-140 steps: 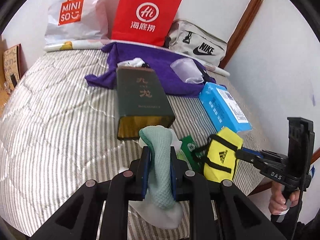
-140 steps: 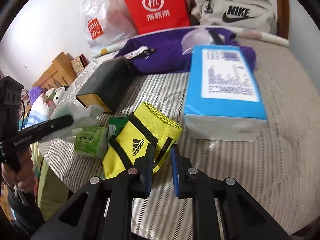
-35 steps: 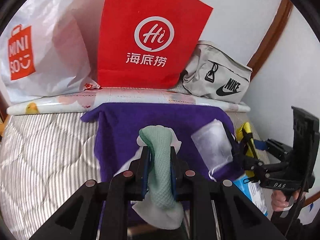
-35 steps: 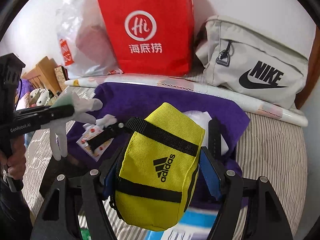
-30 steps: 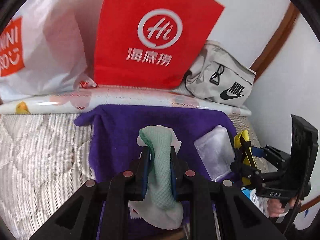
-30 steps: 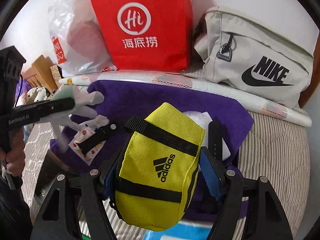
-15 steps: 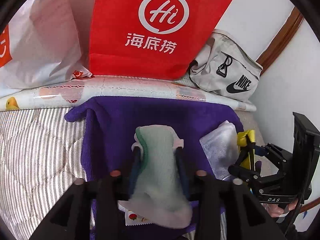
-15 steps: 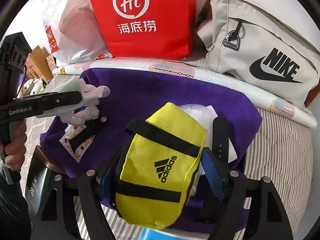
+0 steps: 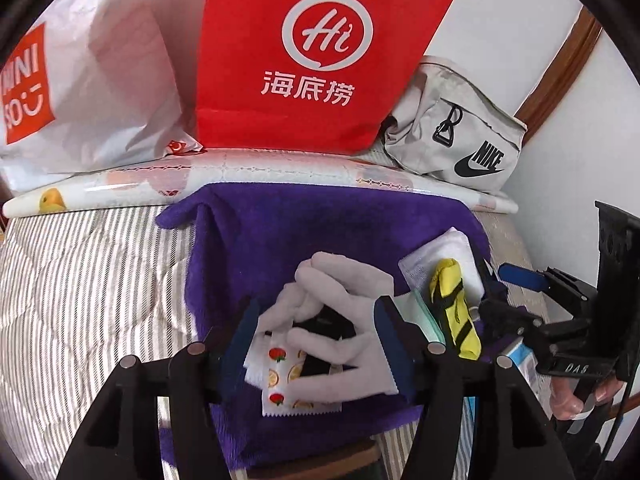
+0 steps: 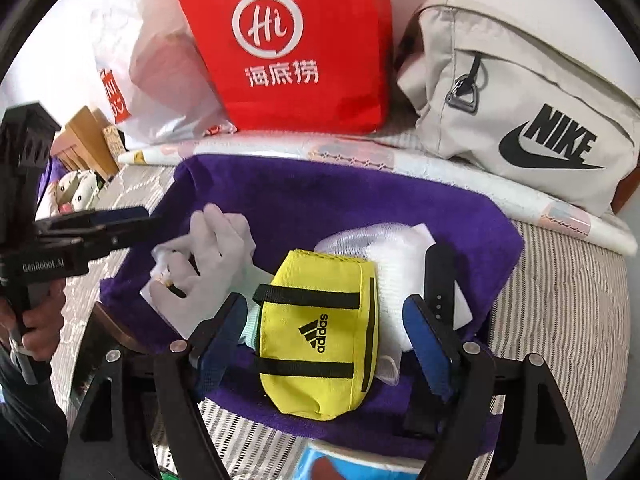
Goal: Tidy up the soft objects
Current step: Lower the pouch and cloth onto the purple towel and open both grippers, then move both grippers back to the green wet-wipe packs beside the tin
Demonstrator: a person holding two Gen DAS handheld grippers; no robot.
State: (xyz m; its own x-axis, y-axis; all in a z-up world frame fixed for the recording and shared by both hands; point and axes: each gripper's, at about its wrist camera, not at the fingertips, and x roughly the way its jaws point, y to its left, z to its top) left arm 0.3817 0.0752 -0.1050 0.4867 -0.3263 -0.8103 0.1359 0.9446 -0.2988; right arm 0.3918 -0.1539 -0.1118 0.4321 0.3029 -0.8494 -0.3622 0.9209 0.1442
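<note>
A striped quilted bed (image 9: 80,280) carries a purple towel (image 9: 320,232). Both the left gripper (image 9: 316,336) and right gripper (image 10: 326,332) gape wide. The white glove (image 9: 340,320) lies at the towel's seven o'clock and the yellow Adidas pouch (image 10: 320,328) at five o'clock; either could snag on withdrawing fingers.

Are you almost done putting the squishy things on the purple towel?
Nearly, I think. The white glove and the yellow Adidas pouch both lie on the purple towel, dropped from the open left gripper and right gripper. Nothing is in hand. A blue packet sits off the towel.
</note>
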